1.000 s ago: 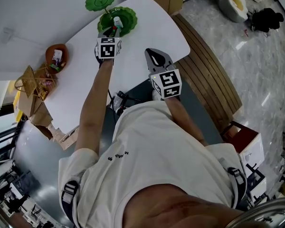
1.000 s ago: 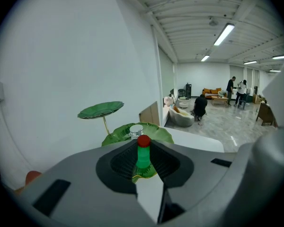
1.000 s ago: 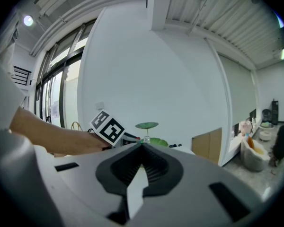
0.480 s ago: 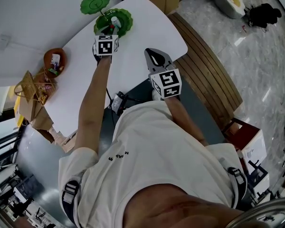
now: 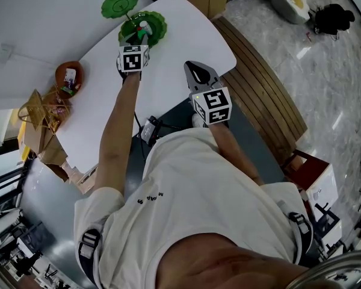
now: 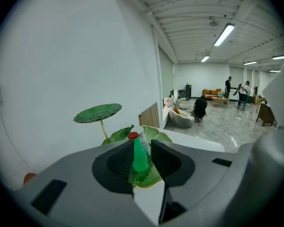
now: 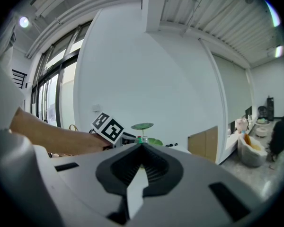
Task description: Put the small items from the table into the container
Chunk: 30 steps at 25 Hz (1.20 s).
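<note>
Left tool (image 6: 141,143) jaws opening; small green bottle (image 6: 139,158) with red cap (image 6: 132,136) stands upright between them, base in leaf dish (image 6: 159,135) just ahead of tool. Judged light, smooth plastic, tippy; take mid-body, not cap. Right tool (image 7: 141,148) closed, empty, bench (image 5: 174,48) below it.

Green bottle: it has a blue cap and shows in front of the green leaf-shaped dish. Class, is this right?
No. The cap of the green bottle is red, not blue; the left gripper view shows it. It does show in front of the green leaf-shaped dish.
</note>
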Available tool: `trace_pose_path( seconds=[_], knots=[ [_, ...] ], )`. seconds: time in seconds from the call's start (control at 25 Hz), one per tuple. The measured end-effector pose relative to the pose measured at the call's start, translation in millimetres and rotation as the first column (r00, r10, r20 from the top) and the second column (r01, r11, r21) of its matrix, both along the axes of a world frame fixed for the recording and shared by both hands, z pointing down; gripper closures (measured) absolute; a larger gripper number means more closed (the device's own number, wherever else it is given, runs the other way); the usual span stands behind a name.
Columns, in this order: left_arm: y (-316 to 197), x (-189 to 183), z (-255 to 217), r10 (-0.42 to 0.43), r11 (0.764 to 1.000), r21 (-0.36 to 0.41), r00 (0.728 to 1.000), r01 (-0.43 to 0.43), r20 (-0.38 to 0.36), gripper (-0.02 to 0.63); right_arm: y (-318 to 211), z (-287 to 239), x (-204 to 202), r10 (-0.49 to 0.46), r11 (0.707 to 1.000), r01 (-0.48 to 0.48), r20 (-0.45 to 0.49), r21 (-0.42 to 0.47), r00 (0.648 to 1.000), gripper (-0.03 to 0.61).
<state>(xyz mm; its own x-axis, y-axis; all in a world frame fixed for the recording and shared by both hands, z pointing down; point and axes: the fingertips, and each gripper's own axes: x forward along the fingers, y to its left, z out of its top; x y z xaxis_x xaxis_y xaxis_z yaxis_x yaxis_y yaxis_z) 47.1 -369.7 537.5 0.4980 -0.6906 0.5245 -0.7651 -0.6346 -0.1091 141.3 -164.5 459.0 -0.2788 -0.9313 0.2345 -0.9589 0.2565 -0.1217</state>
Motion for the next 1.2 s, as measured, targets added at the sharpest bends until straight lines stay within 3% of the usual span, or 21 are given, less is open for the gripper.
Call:
trace_pose_path(
  seconds=[0.2,0.6,1.2],
  knots=[
    [9.2,-4.3,-9.3,-0.020,0.999,0.029,0.999,0.021,-0.026,0.520,2.2,0.7,-3.0,-0.007,1.000,0.007,-0.002,0.002,1.000,0.575],
    [36.9,-16.7,-31.8,-0.022,0.997,0.075,0.996,0.029,-0.088,0.609,5.9,-1.7,-20.4,-0.034,0.999,0.034,-0.007,0.007,0.999,0.575],
    [81.9,-75.5,-60.4,-0.108,0.988,0.084,0.969,0.130,-0.224,0.609,8.3,-5.7,-62.7,-0.097,0.995,0.097,-0.002,0.018,0.995,0.575]
  ],
)
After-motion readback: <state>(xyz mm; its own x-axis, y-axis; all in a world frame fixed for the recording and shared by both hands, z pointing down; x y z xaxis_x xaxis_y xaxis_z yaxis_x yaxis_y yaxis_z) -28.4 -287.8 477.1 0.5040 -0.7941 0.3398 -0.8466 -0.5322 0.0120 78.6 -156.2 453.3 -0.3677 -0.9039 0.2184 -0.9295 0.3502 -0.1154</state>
